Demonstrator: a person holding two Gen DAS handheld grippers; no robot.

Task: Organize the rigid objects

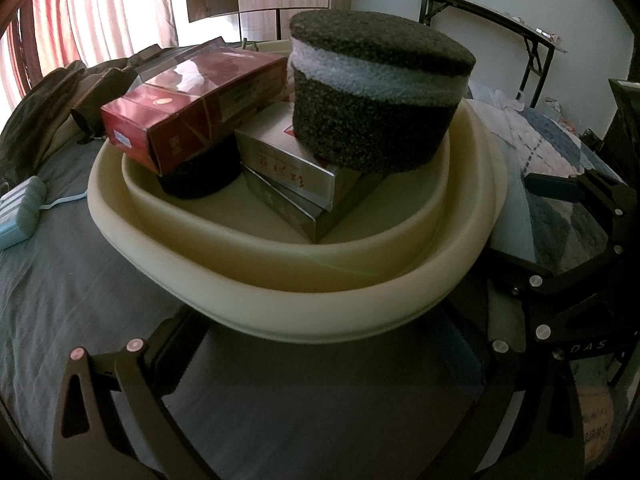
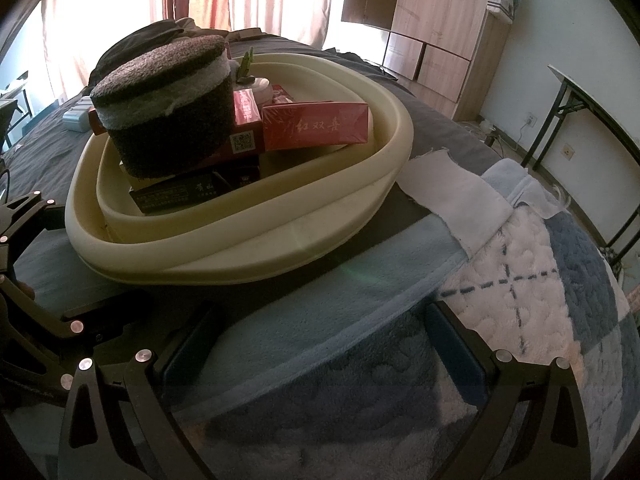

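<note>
Resting on the bed ahead of both tongs, the cream oval plastic basin [image 1: 280,276] already carries most of the load. Read left to right from the left wrist view: a glossy red cardboard carton [image 1: 188,116] lies tilted over a dark round object, two stacked silver-grey cardboard boxes [image 1: 296,172] sit at centre, and a dark grey round felt-covered box with a pale band [image 1: 376,92] perches on top of them at right. Outside the basin, well left of the left tongs [image 1: 320,364], lies a pale blue plastic case [image 1: 20,212].

Judgement: the gathering step appears nearly done. The next move likely calls for either fetching the remaining case or steadying the leaning stack, which could slide.

The left tongs are spread wide and hold nothing, with the basin's near rim just beyond the fingertips. The right tongs [image 2: 320,360] are likewise wide apart and empty, poised over the blue-and-white fleece blanket [image 2: 520,264], right of the basin.
</note>
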